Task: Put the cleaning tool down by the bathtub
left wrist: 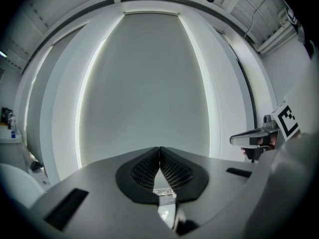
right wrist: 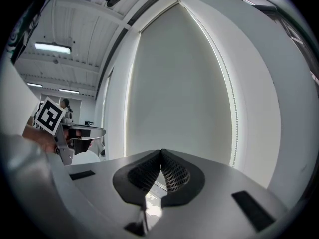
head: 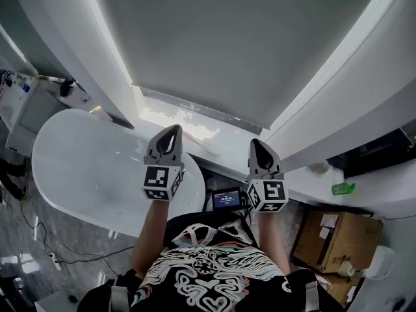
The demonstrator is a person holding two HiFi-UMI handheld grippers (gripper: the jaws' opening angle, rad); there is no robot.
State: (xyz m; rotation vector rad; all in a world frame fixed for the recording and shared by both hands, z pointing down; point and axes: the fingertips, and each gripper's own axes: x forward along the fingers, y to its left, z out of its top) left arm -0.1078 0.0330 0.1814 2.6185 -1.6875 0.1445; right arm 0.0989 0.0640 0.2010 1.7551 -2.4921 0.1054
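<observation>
Patterned shirt [head: 214, 265], then two raised grippers, both empty.
Left gripper [head: 173, 129] and right gripper [head: 255, 143] closed on nothing before blind [head: 227, 44]; bathtub [head: 84, 168] below left gripper; cleaning tool cannot be made out.

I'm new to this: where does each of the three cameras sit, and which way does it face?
Head view: on the person's head, looking down at left gripper, right gripper, bathtub and blind; forearms and shirt show.
Left gripper view: on the left gripper, facing the blind along its shut jaws; right gripper at right edge.
Right gripper view: on the right gripper, same blind past shut jaws; left gripper at left edge.
Shared: the blind.
</observation>
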